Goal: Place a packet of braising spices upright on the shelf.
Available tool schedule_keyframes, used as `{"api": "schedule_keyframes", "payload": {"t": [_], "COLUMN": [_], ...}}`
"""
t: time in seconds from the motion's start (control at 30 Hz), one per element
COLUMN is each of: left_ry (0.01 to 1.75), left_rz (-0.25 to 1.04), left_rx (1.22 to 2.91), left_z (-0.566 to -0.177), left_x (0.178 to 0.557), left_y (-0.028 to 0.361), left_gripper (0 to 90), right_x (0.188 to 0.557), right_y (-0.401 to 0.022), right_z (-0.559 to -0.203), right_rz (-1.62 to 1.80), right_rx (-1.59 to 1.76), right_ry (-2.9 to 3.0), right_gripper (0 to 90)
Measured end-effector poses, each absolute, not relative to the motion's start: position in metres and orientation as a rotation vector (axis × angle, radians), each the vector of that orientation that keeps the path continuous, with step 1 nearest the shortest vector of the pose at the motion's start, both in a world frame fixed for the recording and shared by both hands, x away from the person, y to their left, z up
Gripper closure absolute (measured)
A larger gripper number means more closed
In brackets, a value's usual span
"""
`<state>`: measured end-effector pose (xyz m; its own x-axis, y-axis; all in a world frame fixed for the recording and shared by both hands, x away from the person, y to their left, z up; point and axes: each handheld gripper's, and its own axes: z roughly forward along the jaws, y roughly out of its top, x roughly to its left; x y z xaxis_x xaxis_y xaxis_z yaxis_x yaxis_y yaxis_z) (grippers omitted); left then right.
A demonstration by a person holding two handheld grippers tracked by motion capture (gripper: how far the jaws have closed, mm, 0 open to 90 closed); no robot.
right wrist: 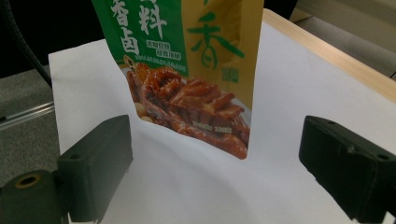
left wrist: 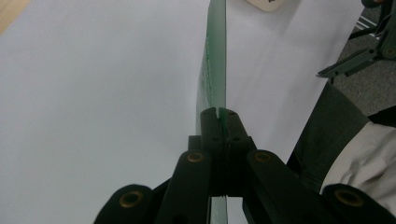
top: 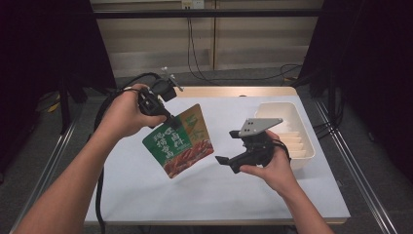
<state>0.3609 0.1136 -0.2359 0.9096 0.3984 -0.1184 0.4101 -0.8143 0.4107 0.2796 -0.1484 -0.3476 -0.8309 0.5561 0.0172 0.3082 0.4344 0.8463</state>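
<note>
A flat green and yellow snack pouch with a picture of braised meat hangs in the air above the white table. My left gripper is shut on its top edge; in the left gripper view the pouch runs edge-on away from the closed jaws. My right gripper is to the pouch's right, apart from it, jaws open and pointing at it. In the right gripper view the pouch hangs ahead, beyond the two spread fingers, with nothing between them.
A white plastic bin with ribbed dividers stands at the table's right side, just behind my right hand. A wooden strip runs along the table's far edge. Cables lie on the floor beyond.
</note>
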Motion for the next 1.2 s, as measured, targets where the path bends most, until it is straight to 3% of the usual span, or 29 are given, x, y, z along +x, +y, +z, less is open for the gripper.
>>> {"api": "schedule_keyframes", "payload": {"t": [0.6, 1.0, 1.2], "left_ry": [0.491, 0.470, 0.407], "left_rz": [-0.072, -0.096, -0.106], "left_rx": [2.676, 2.665, 2.678], "left_z": [-0.241, -0.243, -0.241], "left_x": [0.358, 0.353, 0.352], "left_y": [0.101, 0.091, 0.084], "left_gripper": [90.0, 90.0, 90.0], "right_x": [0.307, 0.315, 0.318], "right_y": [-0.145, -0.138, -0.131], "right_z": [-0.300, -0.284, -0.280], "right_rz": [1.268, 1.248, 1.222], "right_rx": [0.619, 0.520, 0.431], "right_ry": [2.508, 2.528, 2.551], "right_gripper": [13.4, 19.5, 26.9]}}
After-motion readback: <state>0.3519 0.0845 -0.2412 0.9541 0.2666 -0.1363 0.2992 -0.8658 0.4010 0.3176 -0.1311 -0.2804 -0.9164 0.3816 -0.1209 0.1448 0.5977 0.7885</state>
